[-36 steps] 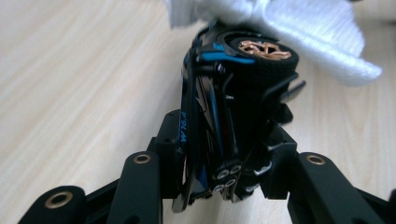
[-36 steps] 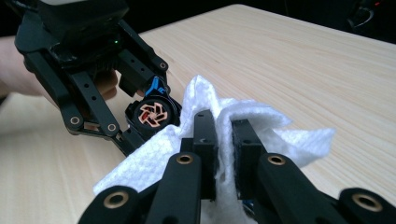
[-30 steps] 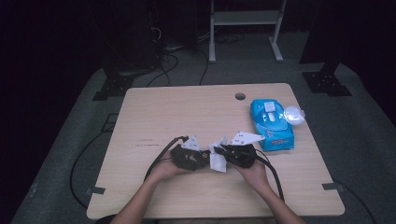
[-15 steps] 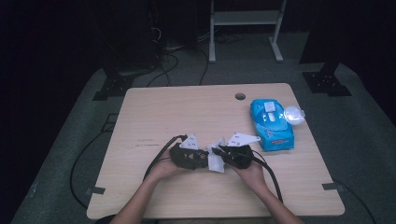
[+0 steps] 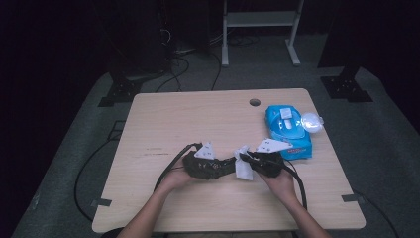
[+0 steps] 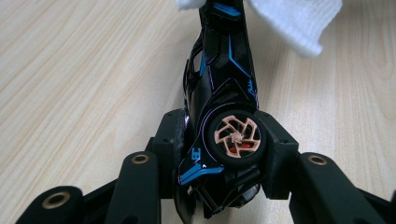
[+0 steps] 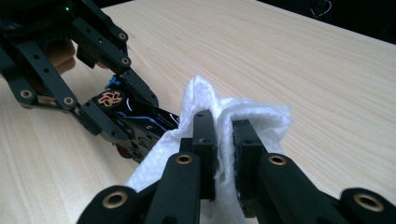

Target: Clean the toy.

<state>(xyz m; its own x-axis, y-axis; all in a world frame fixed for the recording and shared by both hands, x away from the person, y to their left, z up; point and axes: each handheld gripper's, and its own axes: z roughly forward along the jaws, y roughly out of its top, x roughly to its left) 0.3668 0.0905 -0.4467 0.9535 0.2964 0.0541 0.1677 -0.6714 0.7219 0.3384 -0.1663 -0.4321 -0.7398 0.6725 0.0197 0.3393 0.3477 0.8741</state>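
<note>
One toy car (image 6: 224, 112), black with blue trim and a copper-spoked wheel, sits clamped in the left gripper (image 6: 219, 154). Jaws close on its rear end, one pad on the wheel side, one on the opposite flank. The car lies on its side, so the wheel faces the camera in the left gripper view. Its long axis runs straight out from the jaws toward the nose, roughly level and just above the table (image 5: 198, 119).

One white wipe (image 7: 224, 121) is pinched in the right gripper (image 7: 225, 140), jaws nearly together with the folded cloth between them. Loose cloth hangs past the pads on both sides.

Key relation: the wipe meets the car's far end, the nose, opposite the clamped rear. In the right gripper view the cloth overlaps the dark bodywork; I read it as touching or just short of it, can't tell which. In the high view the grippers face each other tip to tip near the table's front edge, left gripper (image 5: 205, 166) and right gripper (image 5: 265, 163) with the wipe (image 5: 242, 168) between. The right hand is the one that works; my guess is the next stroke runs along the car's axis toward the clamped end.

One blue wipes pack (image 5: 287, 130) lies well right of the work, flap open.

Count: one car, one wipe, one pack, two grippers.
</note>
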